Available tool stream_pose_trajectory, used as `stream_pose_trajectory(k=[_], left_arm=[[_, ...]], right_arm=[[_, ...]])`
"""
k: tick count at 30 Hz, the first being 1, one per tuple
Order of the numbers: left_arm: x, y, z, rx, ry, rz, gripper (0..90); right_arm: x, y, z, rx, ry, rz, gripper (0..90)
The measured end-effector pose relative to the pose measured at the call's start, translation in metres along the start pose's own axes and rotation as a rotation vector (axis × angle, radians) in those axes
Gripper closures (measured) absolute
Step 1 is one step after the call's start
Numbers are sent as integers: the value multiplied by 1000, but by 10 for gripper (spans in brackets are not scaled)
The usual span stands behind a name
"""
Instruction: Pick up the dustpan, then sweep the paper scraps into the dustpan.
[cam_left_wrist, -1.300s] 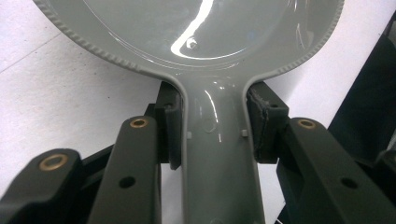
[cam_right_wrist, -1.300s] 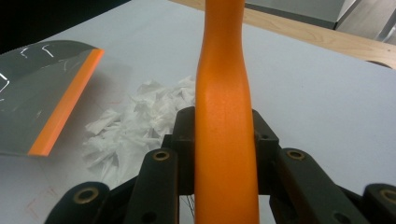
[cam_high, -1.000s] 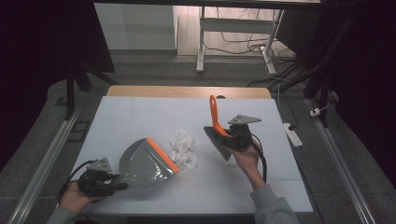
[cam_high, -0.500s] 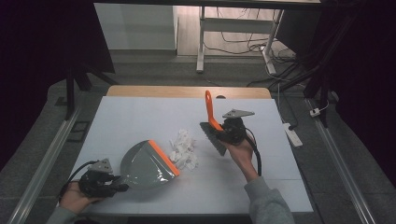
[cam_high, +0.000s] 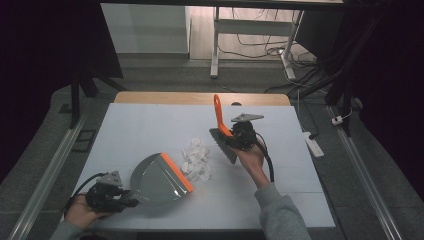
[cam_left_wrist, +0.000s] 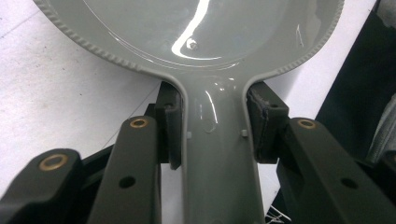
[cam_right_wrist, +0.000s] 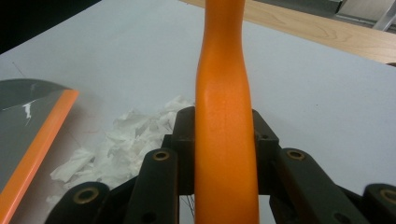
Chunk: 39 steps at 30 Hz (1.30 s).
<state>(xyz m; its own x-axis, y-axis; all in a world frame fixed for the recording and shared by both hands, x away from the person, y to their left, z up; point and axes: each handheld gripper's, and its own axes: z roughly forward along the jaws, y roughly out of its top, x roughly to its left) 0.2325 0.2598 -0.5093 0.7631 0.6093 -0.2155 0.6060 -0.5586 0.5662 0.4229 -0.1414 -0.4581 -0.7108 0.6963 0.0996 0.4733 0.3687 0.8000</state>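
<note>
The white table (cam_high: 150, 125) carries everything, its wooden far edge bare. On its near left lies the grey dustpan (cam_high: 155, 177), its orange lip (cam_high: 176, 171) turned toward the scraps. The left gripper (cam_high: 107, 195) is clamped on the dustpan's handle (cam_left_wrist: 219, 154), a pad pressed against each side (the left gripper view shows this plainly). The right gripper (cam_high: 239, 137) is closed around the orange handle (cam_right_wrist: 225, 116) of a hand brush (cam_high: 222, 140), which stands nearly upright, its dark bristles (cam_high: 223, 146) pointing down toward the tabletop, just right of the pile. The crumpled white paper scraps (cam_high: 196, 160) lie between brush and pan, touching the pan's lip.
</note>
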Motion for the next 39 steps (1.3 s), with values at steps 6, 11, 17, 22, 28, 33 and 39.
stream_pose_trajectory(k=[6, 11, 17, 22, 28, 33, 39], left_arm=[[0, -1, 0, 18, -4, 8, 618], [-1, -1, 1, 28, 3, 15, 617], [-1, 0, 2, 26, 1, 19, 617], [-2, 1, 5, 42, 10, 27, 617], [-3, 4, 9, 42, 7, 29, 617], [-3, 7, 14, 59, 11, 38, 617], [-3, 10, 18, 64, 8, 41, 617]], right_arm=[[1, 0, 7, 14, 7, 6, 707], [2, 3, 13, 17, 6, 9, 707], [5, 7, 20, 28, 3, 2, 707], [4, 9, 28, 46, -2, -1, 707], [2, 8, 36, 65, -11, -1, 707], [-3, 7, 41, 82, -24, 3, 707], [-8, 7, 45, 85, -32, 13, 707]])
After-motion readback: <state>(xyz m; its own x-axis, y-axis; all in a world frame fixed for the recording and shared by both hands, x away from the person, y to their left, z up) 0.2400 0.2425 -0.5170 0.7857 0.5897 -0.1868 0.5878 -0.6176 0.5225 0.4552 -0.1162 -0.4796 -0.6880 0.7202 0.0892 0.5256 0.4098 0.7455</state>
